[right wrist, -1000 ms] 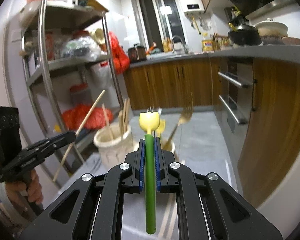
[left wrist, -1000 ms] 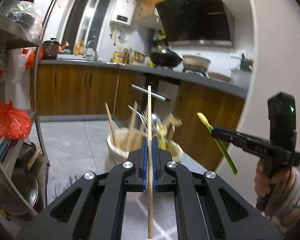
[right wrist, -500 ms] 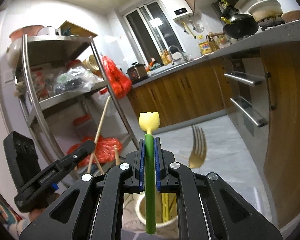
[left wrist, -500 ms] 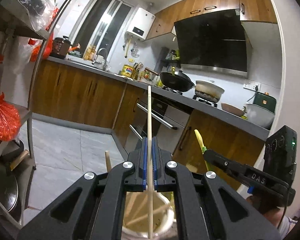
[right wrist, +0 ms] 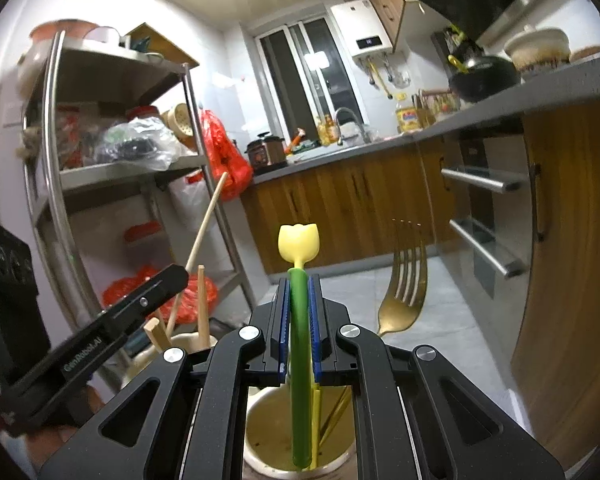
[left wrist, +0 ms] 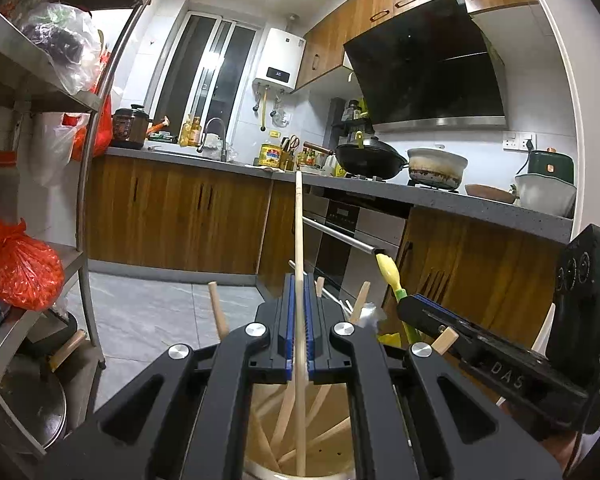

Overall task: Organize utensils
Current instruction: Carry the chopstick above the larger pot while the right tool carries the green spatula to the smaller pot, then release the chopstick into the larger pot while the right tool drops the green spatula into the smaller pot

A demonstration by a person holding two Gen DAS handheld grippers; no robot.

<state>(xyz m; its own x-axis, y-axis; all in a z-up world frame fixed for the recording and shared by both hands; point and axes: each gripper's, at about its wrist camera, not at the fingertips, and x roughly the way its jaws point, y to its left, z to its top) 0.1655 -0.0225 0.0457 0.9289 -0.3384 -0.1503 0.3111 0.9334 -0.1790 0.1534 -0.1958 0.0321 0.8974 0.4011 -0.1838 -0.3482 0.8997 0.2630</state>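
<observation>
Left gripper [left wrist: 298,320] clamped tight on a wooden chopstick [left wrist: 299,232], blue pads pressed against its shaft, stick upright with top end toward 12 o'clock and lower end reaching down into the cream utensil pot [left wrist: 300,456] at 6 o'clock of the left wrist view. Inside that pot, several more wooden sticks [left wrist: 284,416] leaning crosswise. At 3 o'clock of the same view, right gripper [left wrist: 416,308] seen from the side, tilted up toward 10 o'clock. In its own view, right gripper [right wrist: 299,320] closed on a green-handled utensil with a yellow tulip-shaped head [right wrist: 299,240], head at 12 o'clock above the fingertips, handle end hanging inside a second cream pot [right wrist: 268,440] at 6 o'clock, alongside thin yellow and gold handles. Gold fork [right wrist: 404,288] standing tines up at about 2 o'clock from the green handle, base hidden behind the gripper body, so probably seated in the same pot. Left gripper [right wrist: 176,276] at 9 o'clock there, chopstick [right wrist: 204,224] slanting up toward 1 o'clock, over the first pot [right wrist: 168,348] just beside the second. Steel shelf rack [right wrist: 112,168] behind, wooden cabinets [right wrist: 348,200] beyond.
</observation>
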